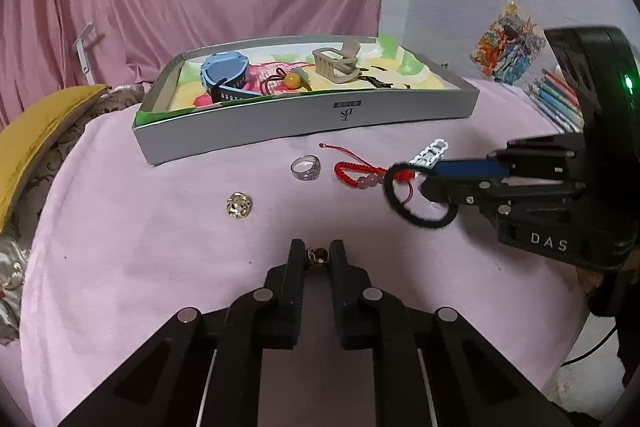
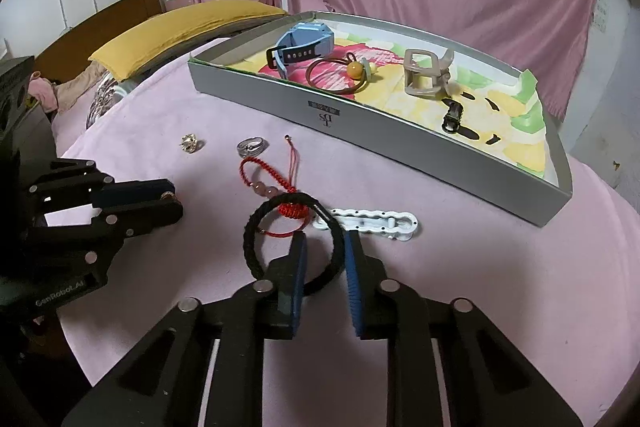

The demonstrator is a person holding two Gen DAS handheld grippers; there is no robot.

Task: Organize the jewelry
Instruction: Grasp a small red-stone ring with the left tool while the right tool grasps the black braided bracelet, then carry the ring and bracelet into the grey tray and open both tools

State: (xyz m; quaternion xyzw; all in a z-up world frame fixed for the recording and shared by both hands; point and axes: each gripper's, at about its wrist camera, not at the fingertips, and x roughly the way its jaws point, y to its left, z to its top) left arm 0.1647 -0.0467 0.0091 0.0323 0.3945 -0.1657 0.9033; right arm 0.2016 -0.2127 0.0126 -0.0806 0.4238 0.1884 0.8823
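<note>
Pink-covered surface (image 1: 160,247), grey tray (image 1: 304,119) at far side holding blue watch (image 1: 226,75), beige claw clip (image 1: 334,65), brown hair tie (image 1: 280,83) with amber bead. Near of tray, loose on cloth: white clip (image 2: 372,223), red braided bracelet (image 2: 272,183), silver ring (image 1: 306,167), gold earring (image 1: 239,205). Right gripper (image 2: 324,247) fingers pinching black hair tie (image 2: 256,227) over bracelet. Left gripper (image 1: 316,255) fingers pinching small amber-beaded piece (image 1: 317,255).

Both views are taken low and close over the pink bed (image 1: 160,247), angled down toward the tray (image 1: 304,119); tray, ring (image 2: 250,145) and red cord (image 2: 256,171) are shared.
</note>
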